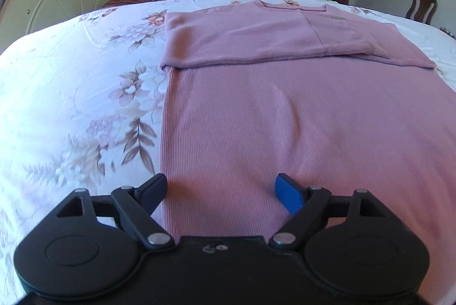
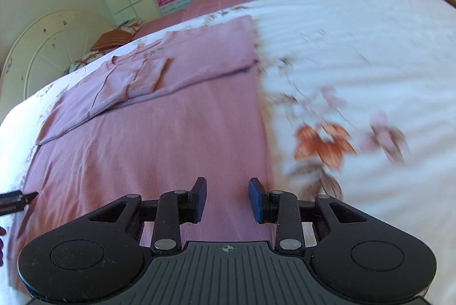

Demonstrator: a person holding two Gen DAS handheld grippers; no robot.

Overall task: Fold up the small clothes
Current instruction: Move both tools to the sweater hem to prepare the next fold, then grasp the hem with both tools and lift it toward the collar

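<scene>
Pink ribbed knit top (image 1: 285, 117) laid flat on the floral bedspread (image 1: 71, 94) of the bed, its sleeves already folded inward across the chest so that the body forms a long rectangle. The left gripper (image 1: 221, 191) hovers low over the near hem at the garment's left edge, jaws spread wide and holding nothing. The right gripper (image 2: 226, 198) sits over the hem near the right edge, jaws parted less widely, likewise empty; motion blur in this view makes its exact height above the cloth uncertain. The fabric appears light, soft and limp, with fine ribbing that should give the pads fair friction; it will likely sag and stretch between grasp points rather than hold a line. The sensible holds are the two near hem corners, pinched through both layers, so the bottom edge can be carried evenly toward the folded sleeves (image 1: 250, 40).
</scene>
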